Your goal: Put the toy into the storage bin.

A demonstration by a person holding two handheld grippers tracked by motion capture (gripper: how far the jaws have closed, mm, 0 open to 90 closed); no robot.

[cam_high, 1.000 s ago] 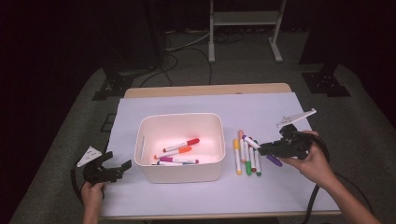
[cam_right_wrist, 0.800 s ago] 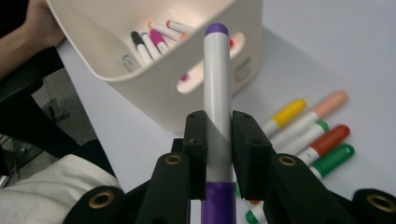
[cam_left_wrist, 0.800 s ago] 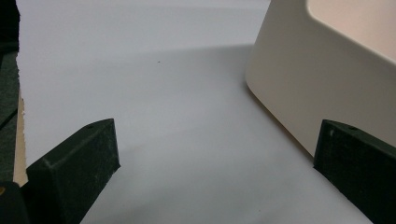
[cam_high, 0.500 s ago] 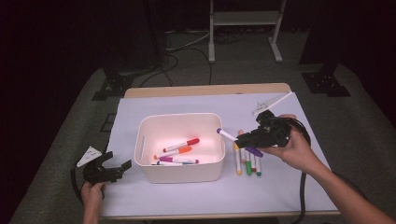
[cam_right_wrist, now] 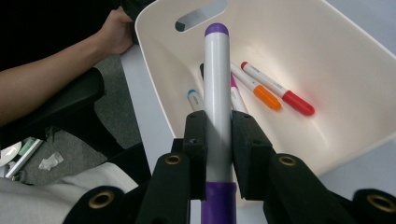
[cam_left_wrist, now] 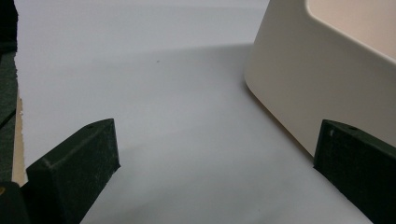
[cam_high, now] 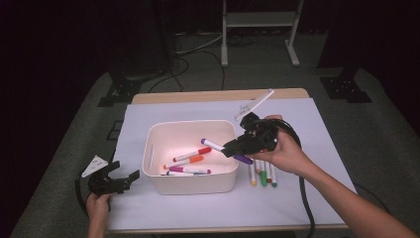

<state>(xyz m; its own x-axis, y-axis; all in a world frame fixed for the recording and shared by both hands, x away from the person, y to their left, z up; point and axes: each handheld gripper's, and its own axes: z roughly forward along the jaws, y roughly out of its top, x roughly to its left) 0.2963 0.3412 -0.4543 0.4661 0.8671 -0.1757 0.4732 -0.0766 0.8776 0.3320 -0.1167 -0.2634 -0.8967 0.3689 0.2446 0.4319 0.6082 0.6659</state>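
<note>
Closest to me, the left gripper (cam_high: 118,181) rests on the white sheet just off the bin's near-left corner, its jaws spread wide with nothing between them; in the left gripper view the bin's (cam_left_wrist: 299,88) outer wall stands just beside the right-hand jaw without touching it. A little farther in, the right gripper (cam_high: 233,148) hangs over the bin's (cam_high: 190,184) right rim, clamped on a purple-capped marker (cam_high: 218,147). The right gripper view shows both pads pressing the marker's (cam_right_wrist: 217,102) white barrel near its purple cap end, so the long axis runs straight out ahead of the jaws and points across the bin's hollow toward the far wall with the handle slot. The marker's free tip is already above the inside, over the red marker (cam_right_wrist: 295,101) and orange marker (cam_right_wrist: 264,95) lying on the bottom. My guess is that a release here would drop it in lengthwise, since most of the barrel overhangs the hollow. Beyond the right hand, a few loose markers (cam_high: 263,175) lie side by side on the sheet just right of the bin, far nearer that hand than the idle left one.
</note>
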